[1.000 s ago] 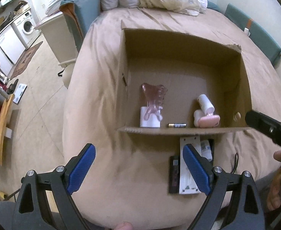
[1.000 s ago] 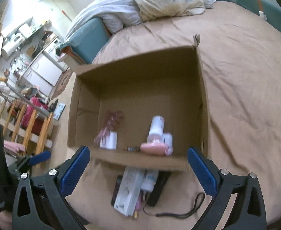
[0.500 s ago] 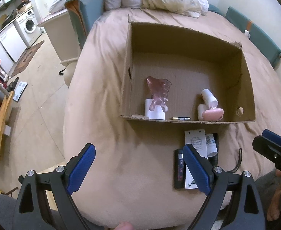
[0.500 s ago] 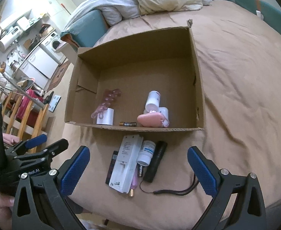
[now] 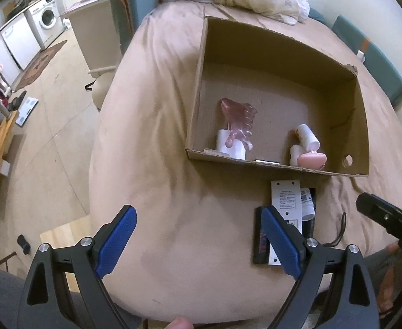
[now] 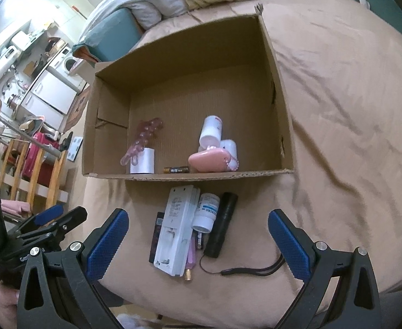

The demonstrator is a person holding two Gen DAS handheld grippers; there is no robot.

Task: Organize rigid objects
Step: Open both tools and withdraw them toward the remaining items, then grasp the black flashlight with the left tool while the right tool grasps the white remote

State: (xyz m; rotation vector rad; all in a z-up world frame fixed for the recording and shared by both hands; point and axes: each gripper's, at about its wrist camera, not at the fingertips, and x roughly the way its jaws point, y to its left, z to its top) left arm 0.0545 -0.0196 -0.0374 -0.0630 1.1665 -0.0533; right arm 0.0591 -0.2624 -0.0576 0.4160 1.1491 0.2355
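Left wrist view
Left gripper (image 5: 198, 242): spread wide, nothing is held; it is hung above bare bedsheet, with the loose pile at its right finger.
Cardboard box (image 5: 279, 166): set on the bed (image 5: 151, 142); inside are seen a pink claw hair clip (image 5: 239, 118) leaned on a white block (image 5: 229, 144), a battery by the near wall, white bottles and a pink oval case (image 5: 310, 160).
Loose pile: a white flat pack (image 5: 286, 194), a small white bottle (image 5: 306, 201) and a dark flat item (image 5: 260, 242) are lying just outside the near wall.
Change: the box is now seen from further back than a second ago, and more of the pile is uncovered.

Right wrist view
Right gripper (image 6: 198, 242): spread wide and empty, with the pile between and just ahead of its fingers.
Pile: the white flat pack (image 6: 177, 219), the small white bottle (image 6: 207, 211) and a black cylinder (image 6: 224, 224) with a wrist cord (image 6: 251, 270) are lying side by side, touching.
Step in hand, as judged: one item is to be picked and placed into the box.
Advice: the black cylinder at the pile's edge should be taken across its width; the cord should be kept out of the fingers.
Change: the pile, half hidden by the box wall a second ago, is now fully shown.
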